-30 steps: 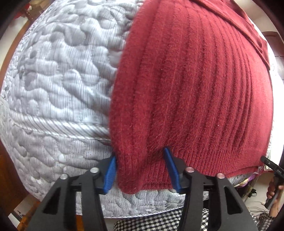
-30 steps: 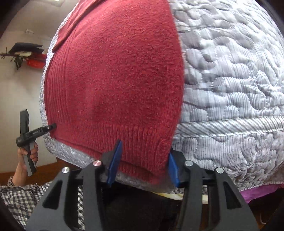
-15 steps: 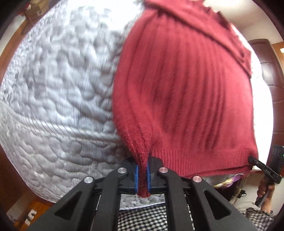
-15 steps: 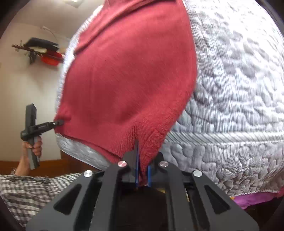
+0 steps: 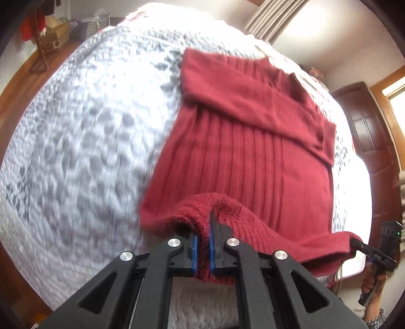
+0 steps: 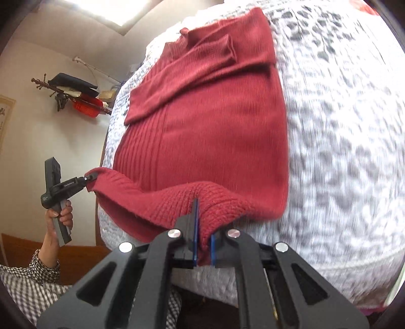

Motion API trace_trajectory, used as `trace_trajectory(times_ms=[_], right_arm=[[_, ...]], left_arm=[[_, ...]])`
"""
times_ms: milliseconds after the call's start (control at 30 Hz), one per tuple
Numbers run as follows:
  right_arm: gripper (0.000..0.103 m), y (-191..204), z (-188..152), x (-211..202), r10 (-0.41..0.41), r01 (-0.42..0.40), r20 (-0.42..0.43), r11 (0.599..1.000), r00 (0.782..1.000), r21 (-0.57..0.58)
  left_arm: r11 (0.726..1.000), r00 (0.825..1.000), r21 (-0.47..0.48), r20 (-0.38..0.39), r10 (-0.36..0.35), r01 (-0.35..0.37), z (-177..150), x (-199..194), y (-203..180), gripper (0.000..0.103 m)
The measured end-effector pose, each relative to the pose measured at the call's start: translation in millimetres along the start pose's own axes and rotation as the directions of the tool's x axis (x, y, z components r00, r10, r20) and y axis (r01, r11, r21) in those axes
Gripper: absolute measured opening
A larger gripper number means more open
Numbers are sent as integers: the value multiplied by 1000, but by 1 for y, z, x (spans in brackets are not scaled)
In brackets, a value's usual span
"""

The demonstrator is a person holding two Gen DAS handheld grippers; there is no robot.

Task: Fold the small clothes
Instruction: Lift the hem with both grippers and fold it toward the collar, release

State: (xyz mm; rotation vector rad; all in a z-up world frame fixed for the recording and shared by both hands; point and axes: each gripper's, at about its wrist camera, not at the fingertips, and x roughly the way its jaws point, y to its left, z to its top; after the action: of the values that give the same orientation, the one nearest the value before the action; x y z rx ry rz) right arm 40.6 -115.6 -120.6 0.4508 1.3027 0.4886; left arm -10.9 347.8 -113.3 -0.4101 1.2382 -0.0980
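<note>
**A bedroom in a home**

A bed takes up most of both views, covered with a white quilted bedspread (image 5: 83,141) stitched in a pebbled pattern. Wooden flooring (image 5: 17,76) shows along its far side. On the pale wall beside the bed, a wooden coat rack (image 6: 68,91) carries dark and red items. A dark wooden door (image 5: 367,121) stands past the bed's other side, and pleated curtains (image 5: 276,17) hang near the ceiling. Baskets and boxes (image 5: 76,27) sit in a far corner, too small to make out.
</note>
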Motion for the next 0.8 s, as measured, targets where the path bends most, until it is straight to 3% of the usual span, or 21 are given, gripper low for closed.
trace_trajectory(times_ms=[167, 400, 567, 600, 633, 667, 700, 733, 767, 800], right_arm=[[5, -14, 46, 9, -1, 1, -3, 1000, 1000, 19], [6, -50, 100, 44, 25, -19, -39, 989, 999, 146], [20, -72, 117, 50, 28, -17, -48, 973, 998, 228], [23, -74, 118, 45, 35, -26, -36, 973, 999, 231], [33, -75, 118, 40, 29, -23, -25, 974, 999, 223], [46, -76, 118, 32, 7, -5, -9, 977, 1000, 213], [48, -76, 118, 25, -15, 13, 8, 980, 1000, 201], [48, -76, 117, 17, -34, 30, 20, 983, 999, 182], [47, -75, 117, 11, -45, 40, 29, 986, 999, 165], [46, -73, 116, 7, -51, 45, 38, 988, 998, 146]], left_arm=[[1000, 1000, -15, 17, 16, -15, 39, 22, -7, 6], [994, 999, -102, -19, 45, -46, 76, 70, 7, 6], [984, 998, -174, -67, 15, -26, 88, 88, 18, 12], [980, 998, -198, -66, -14, 1, 89, 85, 22, 15], [978, 998, -209, -58, -26, 13, 91, 80, 24, 18], [978, 999, -209, -40, -26, 17, 93, 73, 26, 27], [979, 1000, -204, -16, -19, 16, 95, 65, 27, 42], [980, 1000, -197, 13, -1, 4, 96, 56, 28, 49], [982, 999, -187, 45, 27, -18, 98, 47, 28, 56], [985, 996, -166, 75, 51, -38, 99, 38, 27, 56]])
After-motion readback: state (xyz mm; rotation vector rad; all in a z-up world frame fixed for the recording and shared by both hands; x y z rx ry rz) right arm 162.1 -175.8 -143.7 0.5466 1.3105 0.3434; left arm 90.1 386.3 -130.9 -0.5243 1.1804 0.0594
